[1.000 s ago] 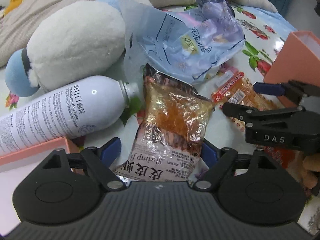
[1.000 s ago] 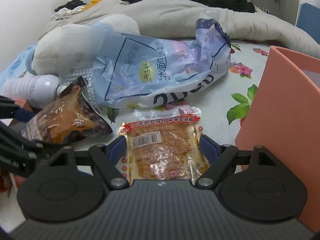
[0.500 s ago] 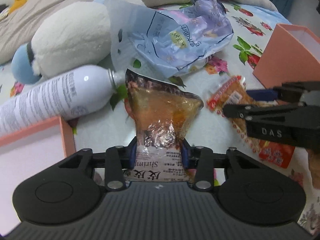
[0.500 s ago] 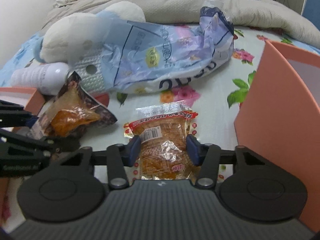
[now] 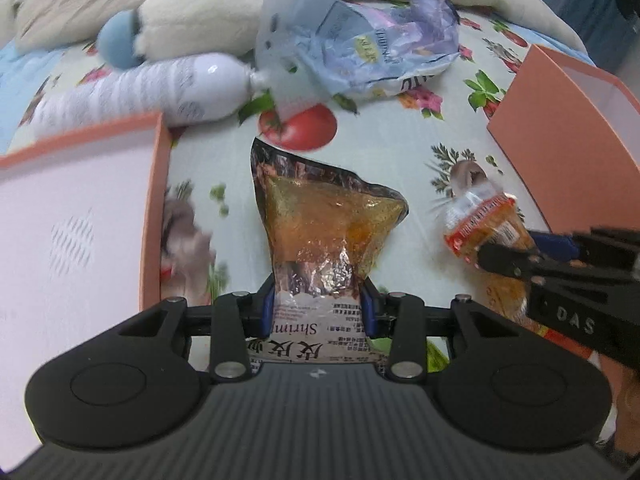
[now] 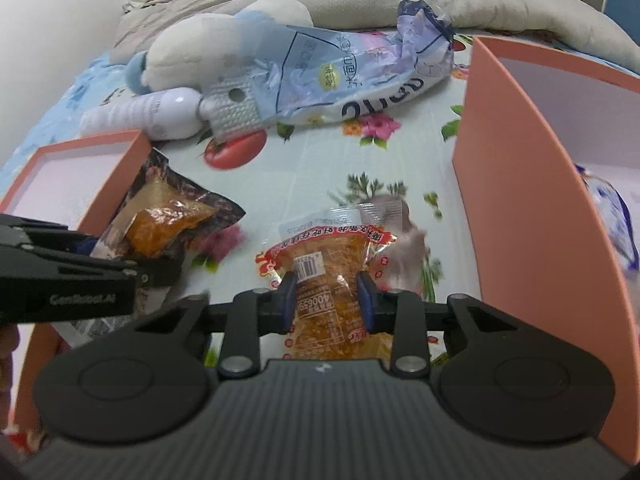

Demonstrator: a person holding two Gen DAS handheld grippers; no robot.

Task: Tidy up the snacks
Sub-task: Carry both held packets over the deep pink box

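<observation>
With the left tool [image 5: 318,306] clamped on a crinkled brown-and-clear shrimp snack packet [image 5: 324,236] and the right tool [image 6: 326,300], its jaws just closing, pinching a red-edged clear snack packet [image 6: 324,264] above the bed, carrying is in hand; next, each likely goes into a salmon-pink cardboard box [image 6: 516,184].

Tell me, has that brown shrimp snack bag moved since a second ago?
Yes. The shrimp bag, gripped by the left gripper, came away from the white spray bottle and hangs beside the left pink box.

Left gripper [image 5: 318,306]: fingers pinched on a pack, angled down. Right gripper [image 6: 326,300]: fingers just closing, pinching its own pack, alongside.
</observation>
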